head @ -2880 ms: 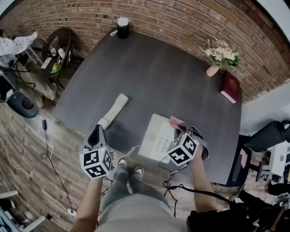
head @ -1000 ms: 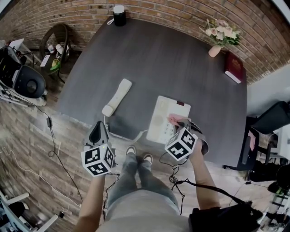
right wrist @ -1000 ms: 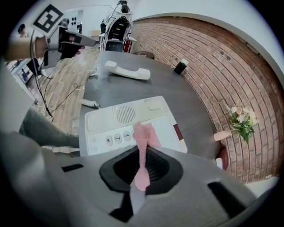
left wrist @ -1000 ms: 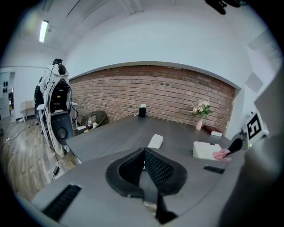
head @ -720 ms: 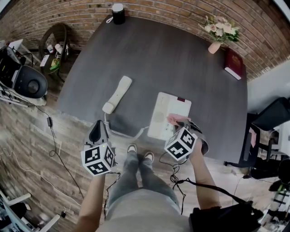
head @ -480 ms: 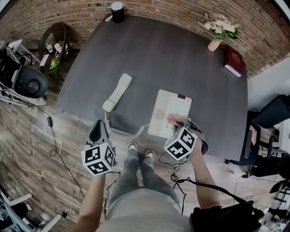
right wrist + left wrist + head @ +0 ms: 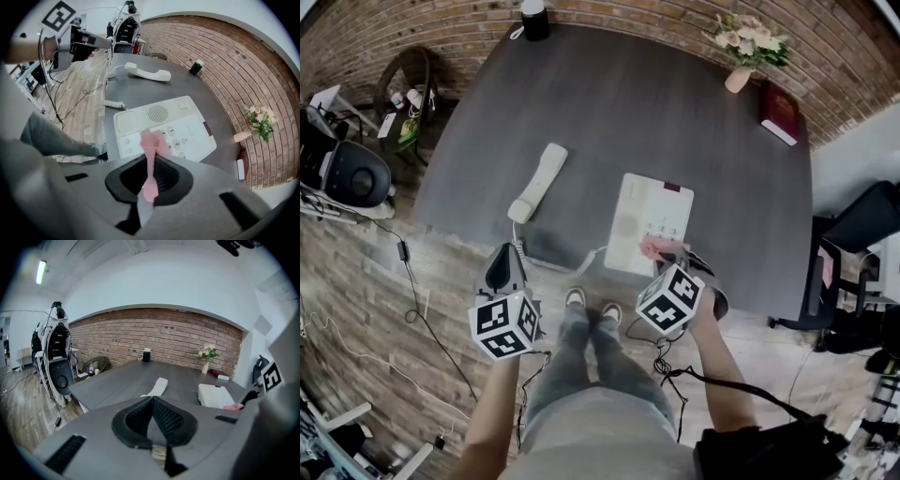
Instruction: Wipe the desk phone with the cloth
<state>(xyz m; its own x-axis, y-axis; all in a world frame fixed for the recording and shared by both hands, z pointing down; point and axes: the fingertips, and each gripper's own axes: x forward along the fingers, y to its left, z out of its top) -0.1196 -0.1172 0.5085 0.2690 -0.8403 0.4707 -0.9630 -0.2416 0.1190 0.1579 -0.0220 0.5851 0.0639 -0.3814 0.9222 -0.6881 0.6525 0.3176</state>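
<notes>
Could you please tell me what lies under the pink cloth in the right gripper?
The pink cloth, pinched in the right gripper, hangs over the keypad of the desk phone. Number keys show beside it; whatever keys lie directly beneath are covered.

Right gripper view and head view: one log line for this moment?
right gripper: shut on pink cloth | pink cloth: over desk phone keypad, contact unclear | left gripper: shut, empty | handset: off base, lying on table
</notes>
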